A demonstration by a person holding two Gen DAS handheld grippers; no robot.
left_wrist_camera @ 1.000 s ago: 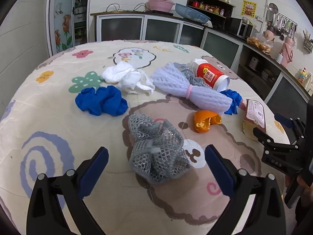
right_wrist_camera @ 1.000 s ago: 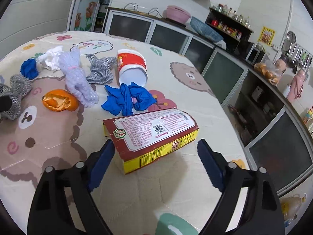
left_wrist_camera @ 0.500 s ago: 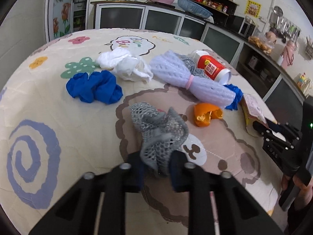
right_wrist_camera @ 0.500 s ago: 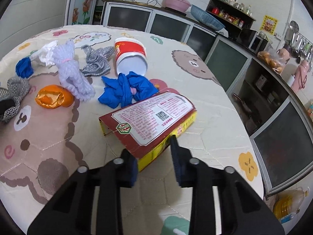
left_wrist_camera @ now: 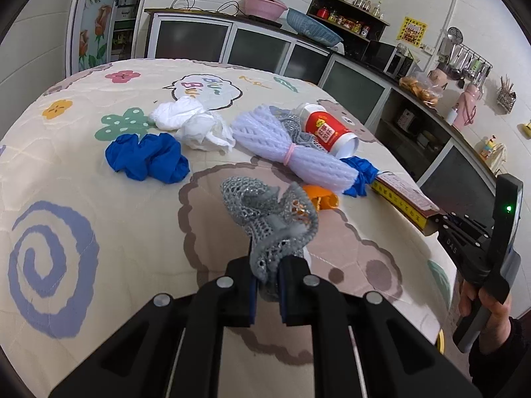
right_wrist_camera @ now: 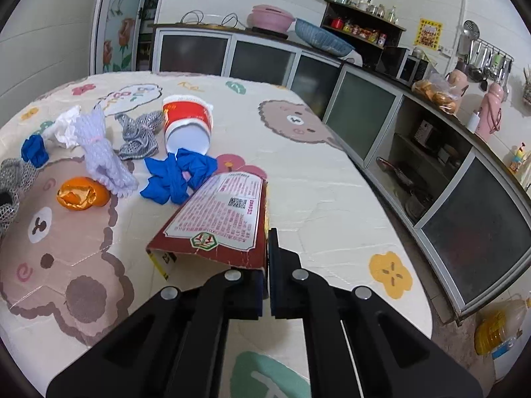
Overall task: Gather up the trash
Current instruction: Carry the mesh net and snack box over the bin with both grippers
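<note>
Trash is already gripped on both sides: grey mesh (left_wrist_camera: 268,219) by the left gripper (left_wrist_camera: 265,290), the box (right_wrist_camera: 219,222), lying lengthwise ahead, at its near corner by the right gripper (right_wrist_camera: 265,293).

Pastel letters reading "Bü Bü" are showing in a white speech-bubble print (left_wrist_camera: 205,91) near the far edge of the tablecloth (left_wrist_camera: 83,219). "DAS" is showing in small letters on the right gripper (left_wrist_camera: 452,246). Print on the red carton (right_wrist_camera: 225,212) and red cup (left_wrist_camera: 327,131) is staying too small to read.
</note>
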